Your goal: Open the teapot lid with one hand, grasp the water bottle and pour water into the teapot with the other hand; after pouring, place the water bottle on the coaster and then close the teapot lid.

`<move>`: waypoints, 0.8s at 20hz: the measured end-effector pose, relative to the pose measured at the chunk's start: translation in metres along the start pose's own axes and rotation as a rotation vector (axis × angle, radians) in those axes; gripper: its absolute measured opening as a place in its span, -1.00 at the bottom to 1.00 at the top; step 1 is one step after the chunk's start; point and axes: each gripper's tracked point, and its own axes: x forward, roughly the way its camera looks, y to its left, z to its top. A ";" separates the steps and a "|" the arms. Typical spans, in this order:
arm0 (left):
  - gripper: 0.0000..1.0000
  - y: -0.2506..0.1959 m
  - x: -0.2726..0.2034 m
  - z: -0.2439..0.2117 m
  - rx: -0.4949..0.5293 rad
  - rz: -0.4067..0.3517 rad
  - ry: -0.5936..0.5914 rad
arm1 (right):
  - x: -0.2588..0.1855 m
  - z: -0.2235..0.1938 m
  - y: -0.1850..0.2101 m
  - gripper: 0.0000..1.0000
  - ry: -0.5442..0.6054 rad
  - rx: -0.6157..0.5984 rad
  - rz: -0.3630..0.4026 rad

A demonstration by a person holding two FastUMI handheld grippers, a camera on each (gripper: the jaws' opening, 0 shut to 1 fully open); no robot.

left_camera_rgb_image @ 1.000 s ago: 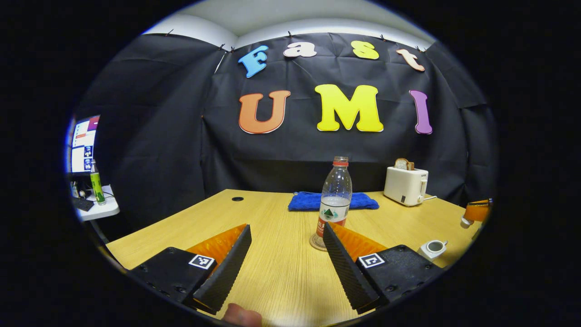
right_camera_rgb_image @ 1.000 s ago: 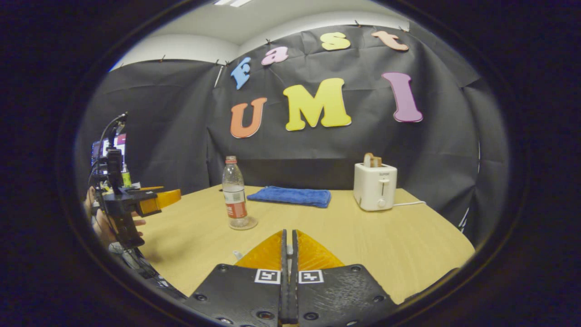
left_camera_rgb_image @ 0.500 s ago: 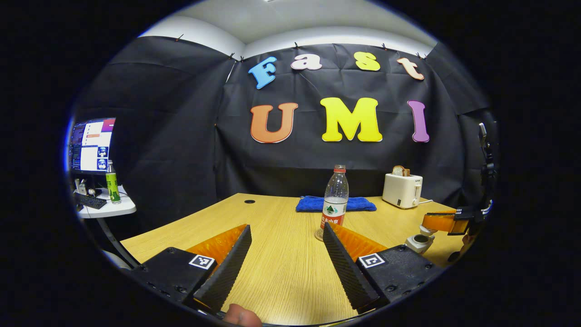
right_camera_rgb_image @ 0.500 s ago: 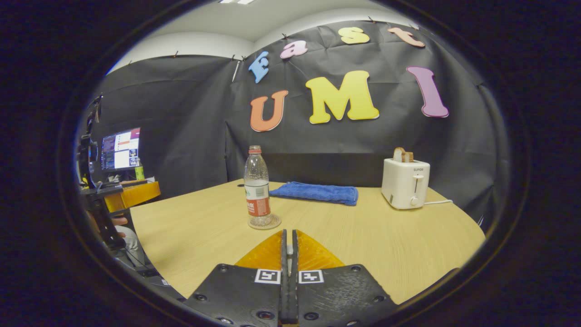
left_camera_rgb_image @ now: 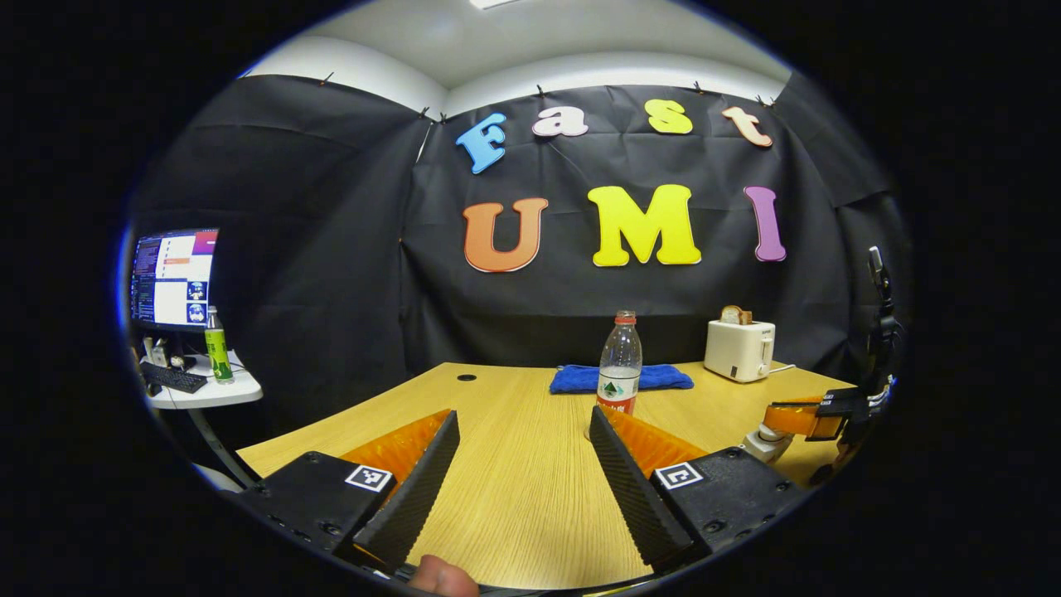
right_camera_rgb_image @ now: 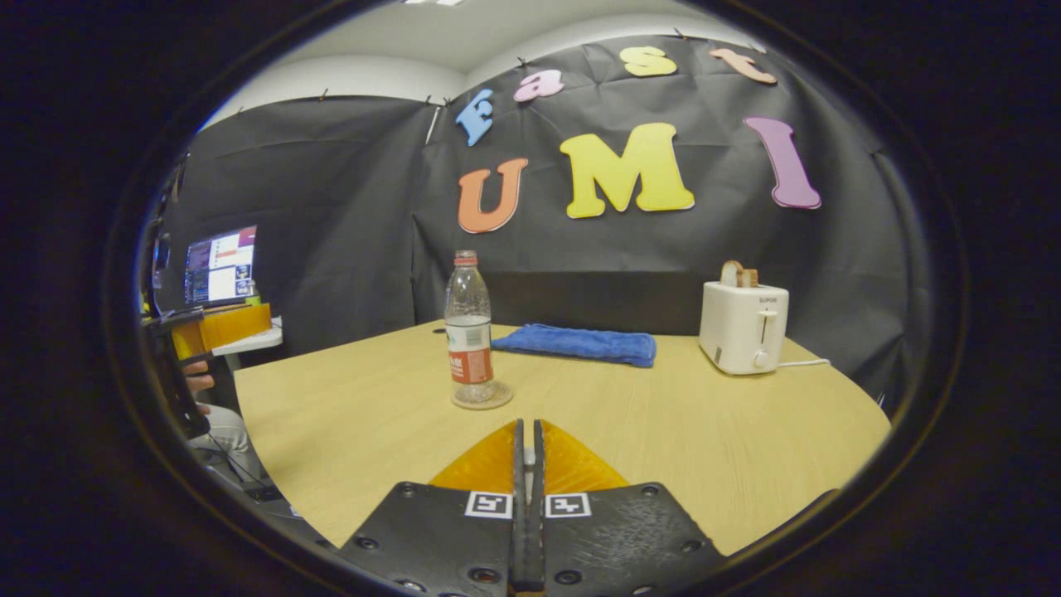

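Standing on its coaster [right_camera_rgb_image: 482,398] mid-tabletop, the water bottle [right_camera_rgb_image: 468,327] fronts a blue towel [right_camera_rgb_image: 576,342] and toaster [right_camera_rgb_image: 743,326] along the far edge; left gripper [left_camera_rgb_image: 524,464] gapes wide, right gripper [right_camera_rgb_image: 528,452] pinches a small white piece, teapot [left_camera_rgb_image: 767,441] below it.

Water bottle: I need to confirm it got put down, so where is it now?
The water bottle stands upright on the coaster mid-table, just left of the blue towel.
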 end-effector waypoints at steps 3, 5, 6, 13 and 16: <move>0.97 -0.008 -0.002 0.002 0.011 -0.011 -0.007 | 0.002 -0.005 -0.002 -1.00 0.004 0.004 -0.002; 0.97 -0.013 -0.003 0.006 0.019 -0.019 -0.016 | -0.002 -0.004 -0.001 -1.00 -0.001 -0.002 -0.005; 0.97 -0.015 -0.003 0.007 0.025 -0.019 -0.017 | 0.001 -0.003 0.000 -0.94 -0.006 -0.007 -0.008; 0.98 -0.054 -0.008 0.015 0.029 -0.061 -0.018 | -0.027 0.041 -0.006 0.55 -0.123 0.000 -0.074; 0.97 -0.083 -0.005 0.031 0.016 -0.105 -0.050 | -0.054 0.069 -0.021 0.93 -0.194 -0.001 -0.157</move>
